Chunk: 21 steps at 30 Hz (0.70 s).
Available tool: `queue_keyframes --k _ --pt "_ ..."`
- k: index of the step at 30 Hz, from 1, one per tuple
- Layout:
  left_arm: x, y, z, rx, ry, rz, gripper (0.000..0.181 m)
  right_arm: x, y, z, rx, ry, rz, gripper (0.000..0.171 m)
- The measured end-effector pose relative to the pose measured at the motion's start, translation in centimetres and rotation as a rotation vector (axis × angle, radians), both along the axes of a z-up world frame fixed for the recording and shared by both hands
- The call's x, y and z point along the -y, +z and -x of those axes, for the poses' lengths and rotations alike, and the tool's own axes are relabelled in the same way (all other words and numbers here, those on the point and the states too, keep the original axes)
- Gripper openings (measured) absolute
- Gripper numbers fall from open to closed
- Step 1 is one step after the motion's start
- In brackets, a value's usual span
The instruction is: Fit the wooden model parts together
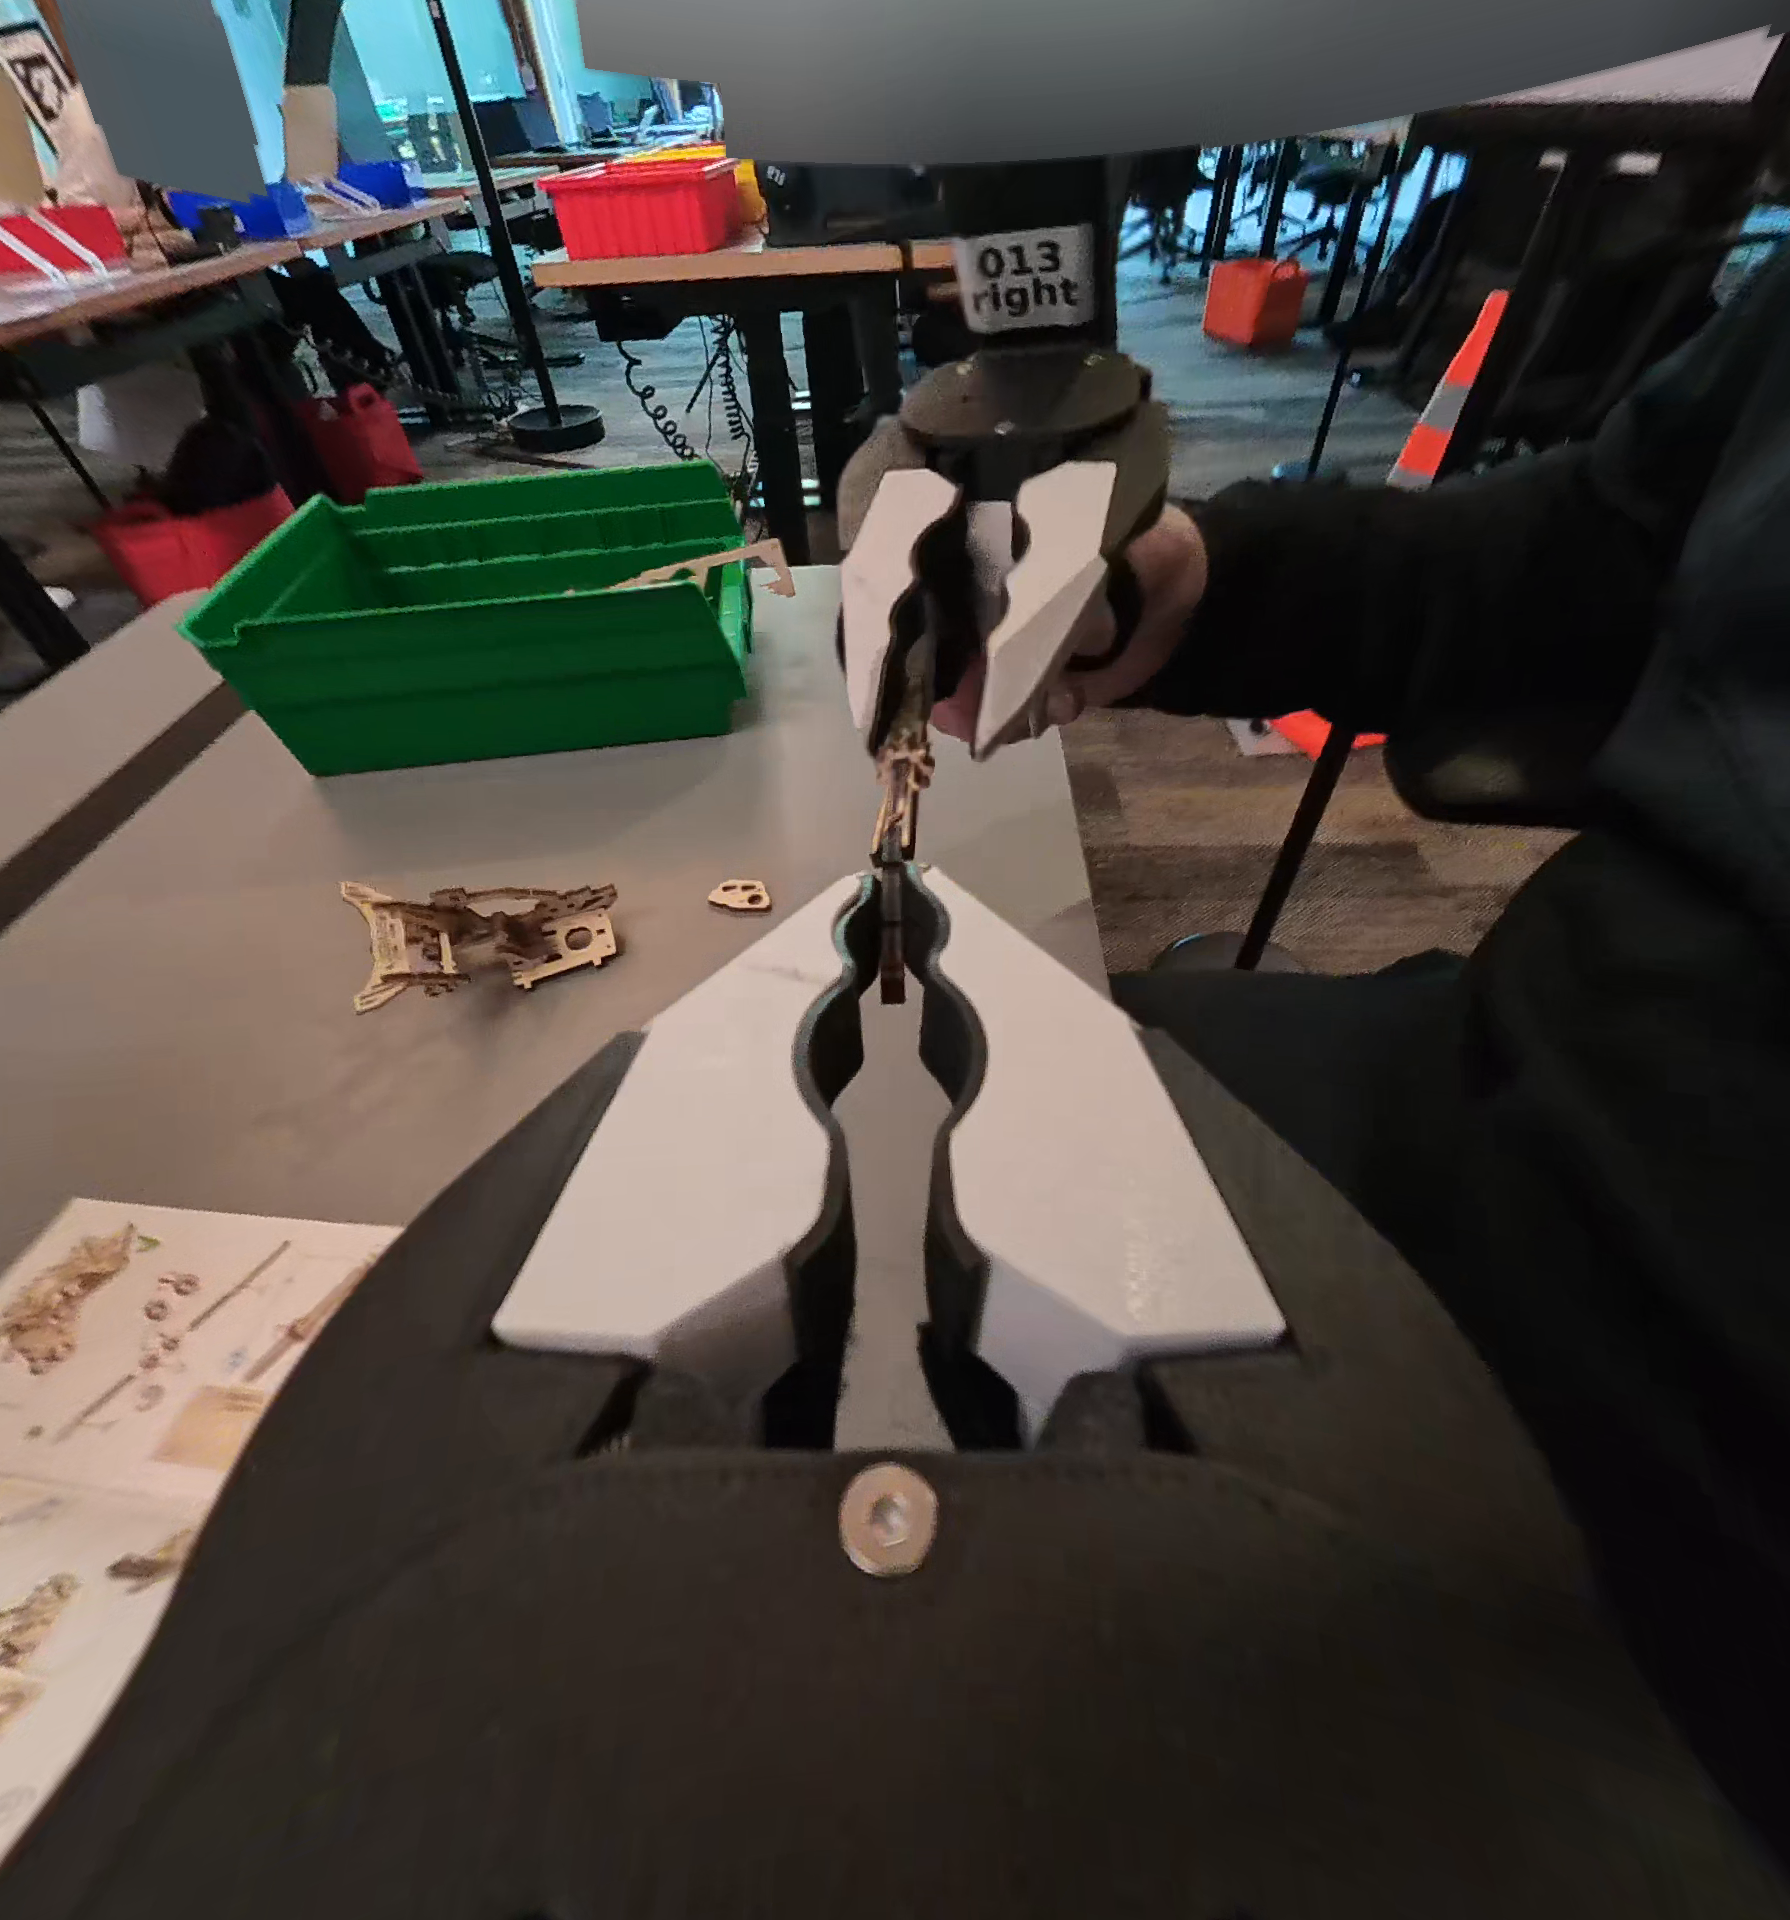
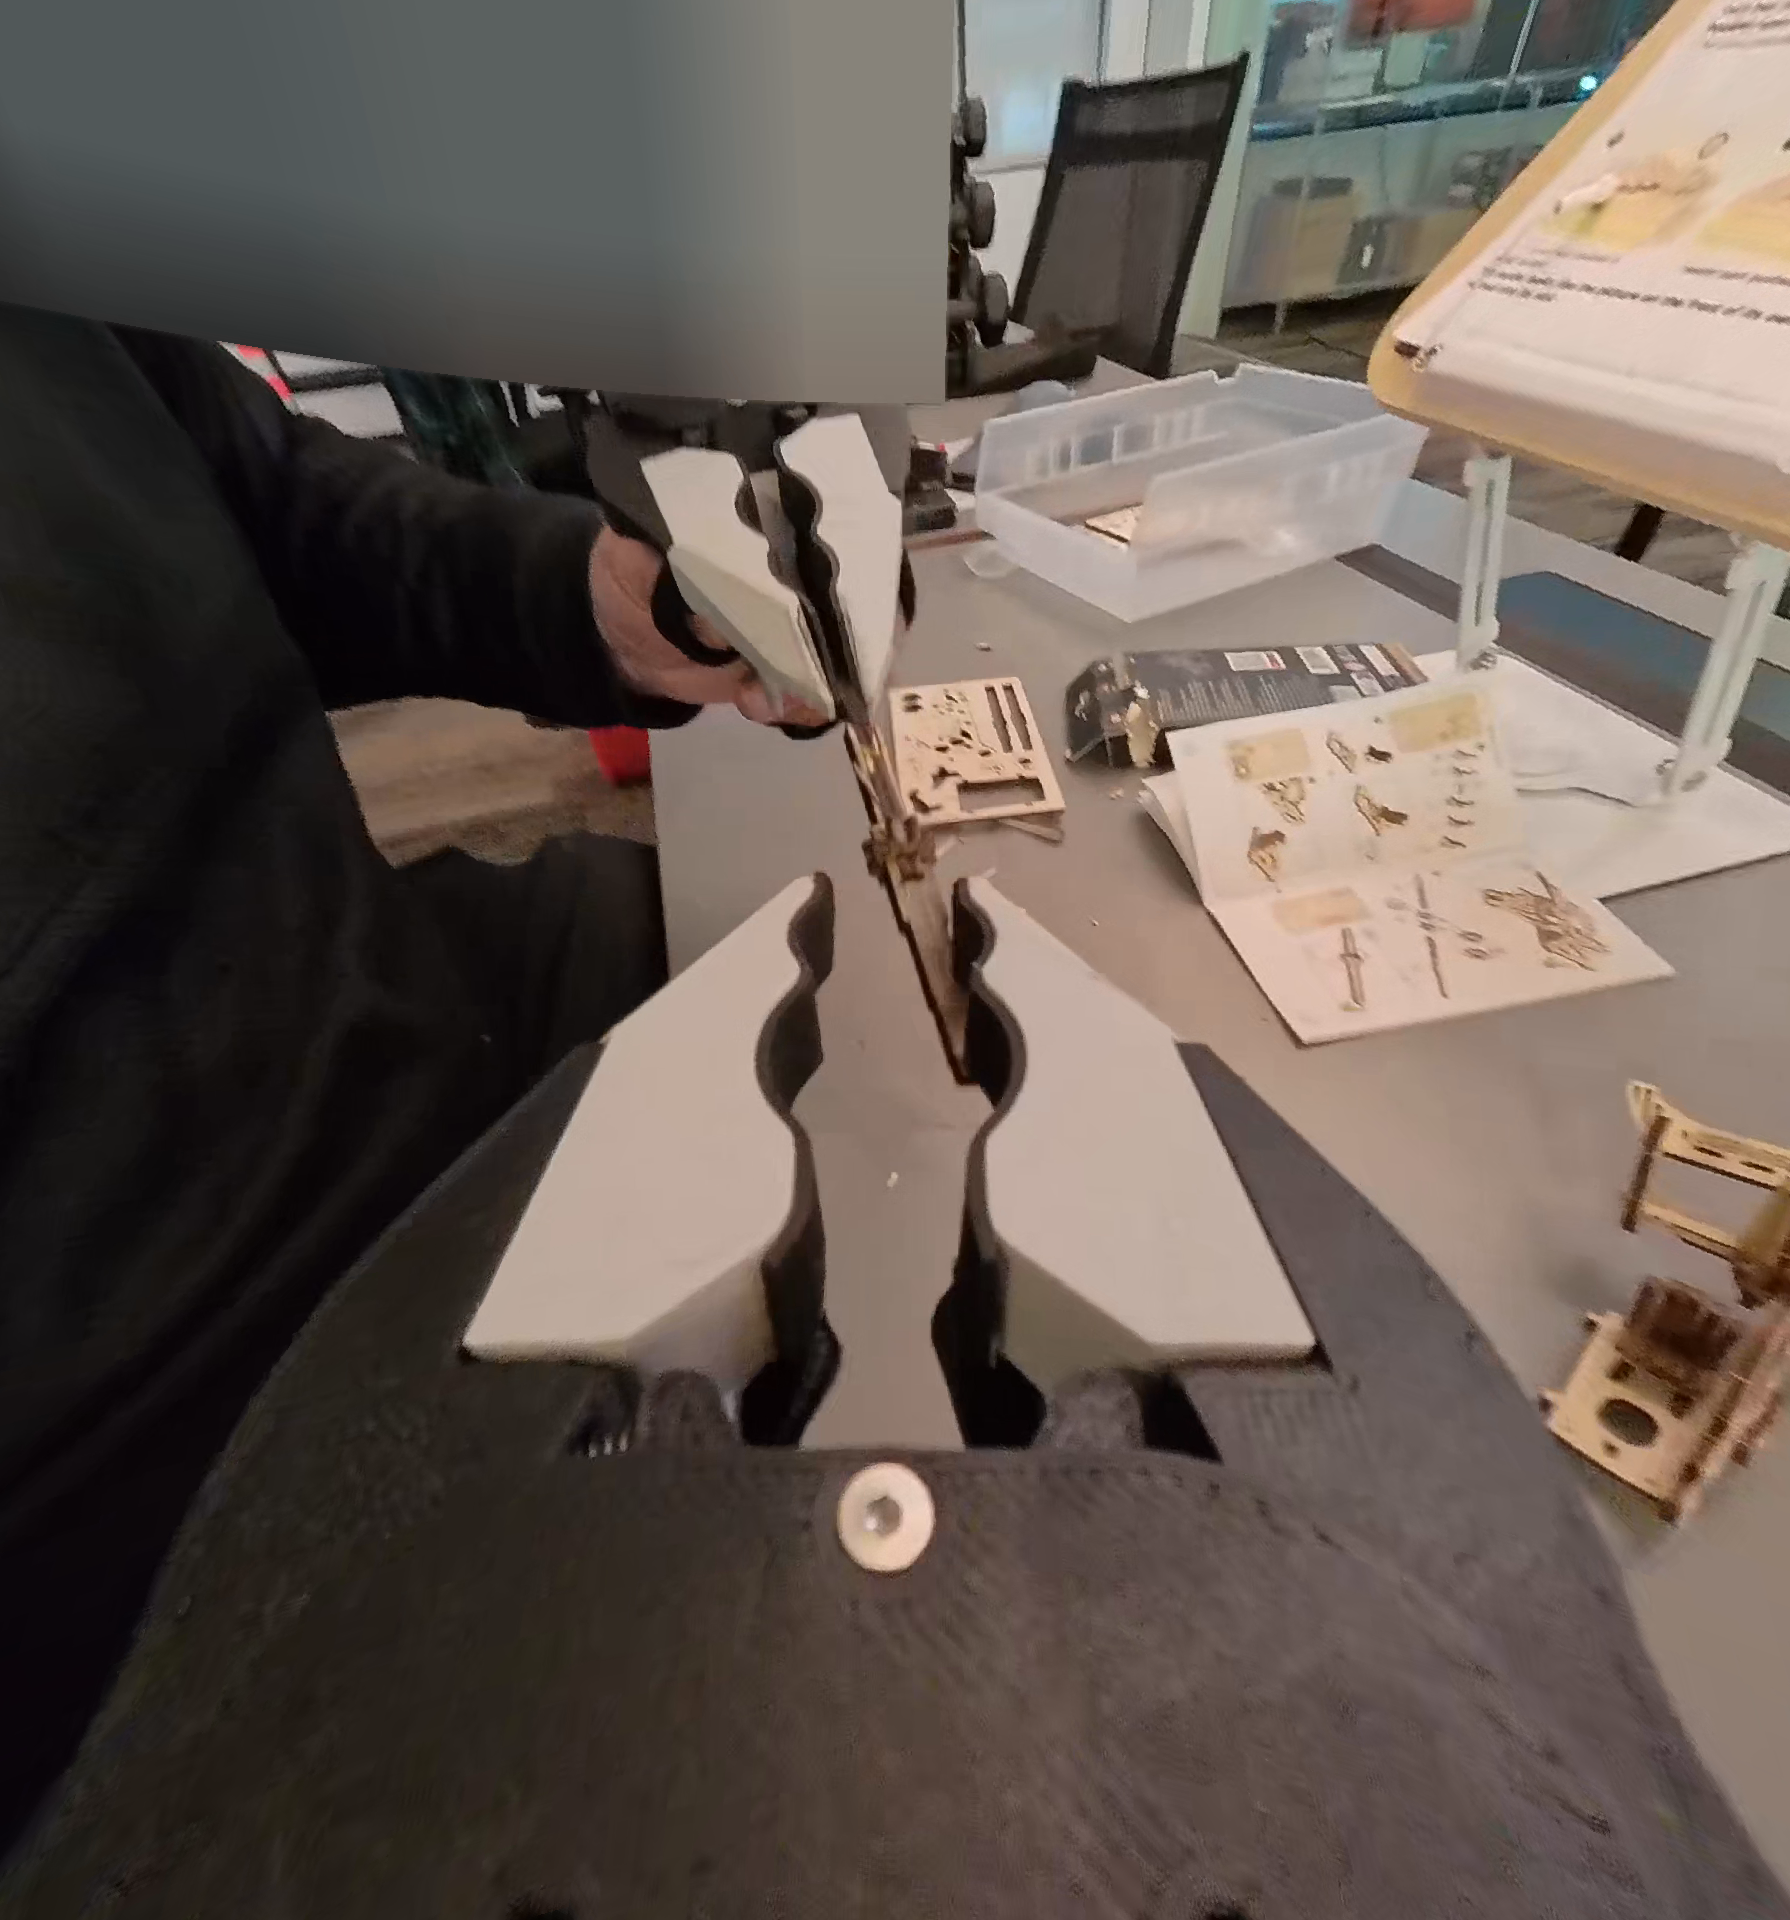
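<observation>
A thin wooden strip [image 2: 932, 956] runs edge-on between my two grippers above the grey table [image 1: 247, 1039], with a small knobbly joint [image 2: 901, 844] at its middle. My left gripper [image 1: 891, 883] is shut on one end of the strip [image 1: 891, 935]; it also shows in the right wrist view [image 2: 849, 717]. My right gripper [image 2: 891, 888] is open: the strip's other end leans against its right finger [image 2: 984, 997], apart from the left one. The right gripper also shows in the left wrist view [image 1: 929, 743]. A part-built wooden model [image 1: 486, 935] [image 2: 1722, 1330] lies on the table.
A green bin [image 1: 475, 623] stands at the back of the table, with a small wooden piece [image 1: 740, 896] in front of it. Instruction sheets [image 2: 1390, 862] [image 1: 91, 1403], a punched wooden sheet [image 2: 974, 758], a dark packet [image 2: 1234, 686], a clear bin [image 2: 1182, 488] and a board on a stand [image 2: 1649, 208] are there too. My right tips are roughly 25 centimeters from the part-built wooden model [image 2: 1722, 1330]. The left camera catches it too, in the left wrist view [image 1: 500, 917].
</observation>
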State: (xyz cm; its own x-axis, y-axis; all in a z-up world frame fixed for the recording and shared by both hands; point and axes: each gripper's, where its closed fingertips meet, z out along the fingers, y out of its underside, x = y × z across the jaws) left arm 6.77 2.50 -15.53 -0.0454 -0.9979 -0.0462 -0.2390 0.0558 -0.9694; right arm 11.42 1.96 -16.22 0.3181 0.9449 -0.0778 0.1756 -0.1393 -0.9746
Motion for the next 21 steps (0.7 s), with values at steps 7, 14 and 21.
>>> queue_keyframes --k 7,14,21 --pt "1.3 0.7 -0.2 0.004 -0.016 -0.095 0.002 0.9 0.3 0.7 -0.045 0.018 0.019 0.010" --pt "2.6 0.8 0.4 0.028 -0.010 -0.092 0.003 2.3 0.7 1.3 -0.002 -0.003 -0.078 0.009" --pt "2.4 0.5 1.4 0.038 0.035 0.015 0.019 2.9 1.4 1.8 0.101 -0.054 -0.238 0.009"
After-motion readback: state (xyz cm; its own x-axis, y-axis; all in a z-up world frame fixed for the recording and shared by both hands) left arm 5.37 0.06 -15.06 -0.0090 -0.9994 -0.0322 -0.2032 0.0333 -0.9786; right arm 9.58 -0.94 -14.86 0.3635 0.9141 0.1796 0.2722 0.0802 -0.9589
